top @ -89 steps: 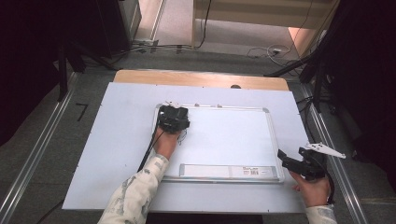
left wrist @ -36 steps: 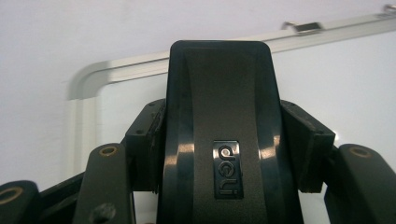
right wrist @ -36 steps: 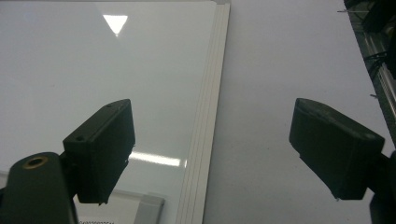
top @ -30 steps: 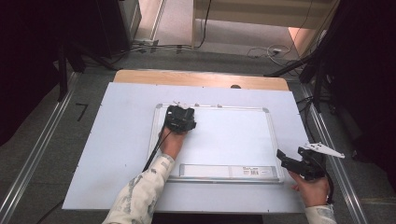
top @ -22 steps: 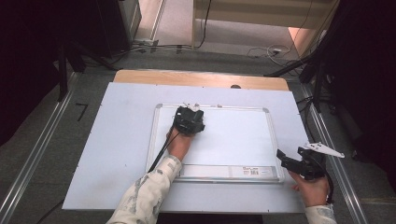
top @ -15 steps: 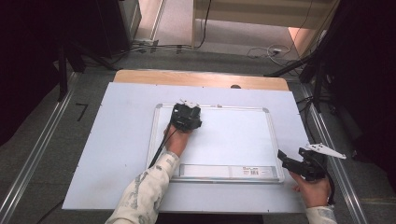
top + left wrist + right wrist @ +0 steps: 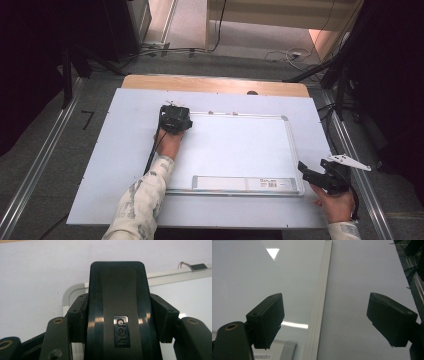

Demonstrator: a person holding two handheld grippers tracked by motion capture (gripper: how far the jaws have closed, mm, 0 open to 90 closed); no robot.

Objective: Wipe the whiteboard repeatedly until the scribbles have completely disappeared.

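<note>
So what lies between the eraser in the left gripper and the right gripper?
In the high view, bare whiteboard surface lies between the eraser, held in the left gripper, and the right gripper. Only the board's pen tray sits along the near edge.

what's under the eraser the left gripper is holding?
The left gripper is shut on the black eraser, which sits over the top-left corner of the whiteboard. Rounded frame corner and white surface show around it; the contact face is hidden.

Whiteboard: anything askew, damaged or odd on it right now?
Nothing stands out. The whiteboard lies flat and square on the table, its surface clean. The left tool grips a black eraser at the board's far left corner.
</note>
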